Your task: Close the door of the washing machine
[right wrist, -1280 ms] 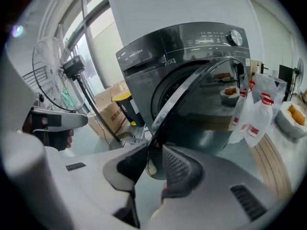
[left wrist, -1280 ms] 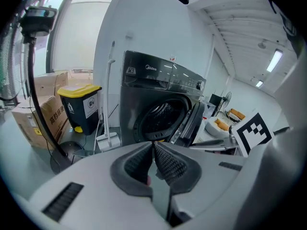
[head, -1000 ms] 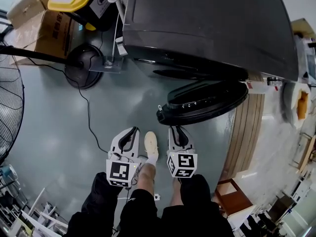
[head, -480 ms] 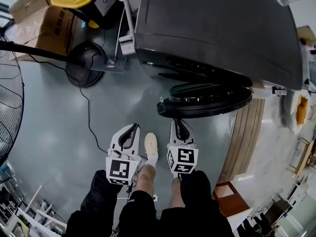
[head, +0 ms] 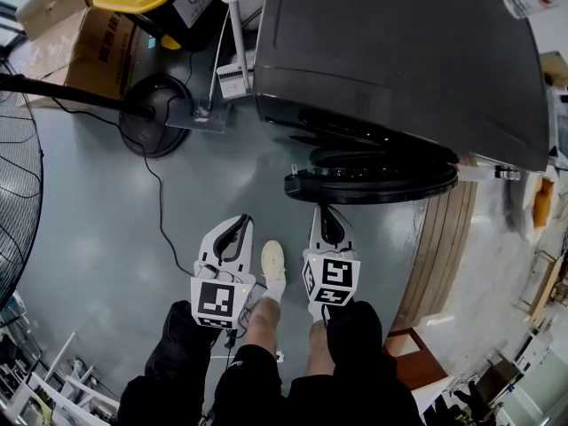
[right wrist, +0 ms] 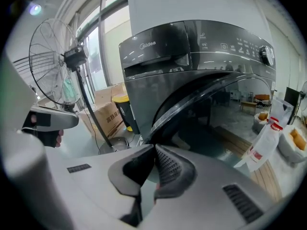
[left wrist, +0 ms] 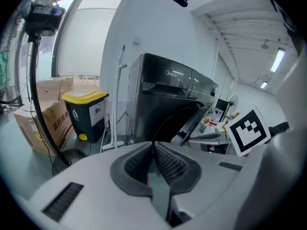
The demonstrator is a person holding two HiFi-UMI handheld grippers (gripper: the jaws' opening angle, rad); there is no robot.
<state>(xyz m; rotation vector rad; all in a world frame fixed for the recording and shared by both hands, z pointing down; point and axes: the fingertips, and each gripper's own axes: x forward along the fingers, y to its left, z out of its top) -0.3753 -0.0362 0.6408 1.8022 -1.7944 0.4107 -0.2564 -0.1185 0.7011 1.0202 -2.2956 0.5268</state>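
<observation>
Far left, at 9 o'clock in the head view: fan (head: 13,176), no part in the job.

At 7 o'clock: left gripper (head: 238,226), jaws pressed together on nothing, held over the floor (head: 98,220) and well apart from the door. Idle, by the look of it.

Just right of it, at 5 o'clock: right gripper (head: 326,211), jaws just closed flat against each other, nothing between them. Tip pointing to 12 o'clock, straight at the rim of the door (head: 373,183). Touching or only just beside it: cannot tell from above; in the right gripper view, the dark rim right beyond the jaw tips.

Further right, at 1 o'clock: washing machine (head: 399,51), with the door at its front not yet shut. Swung partway out, dark drum opening plain behind the glass in the right gripper view.

Judged from that: task under way, not done. Approach made, jaws closed into a blunt pusher. Left to do: press the rim toward 12 o'clock until flush with the front and latched.
</observation>
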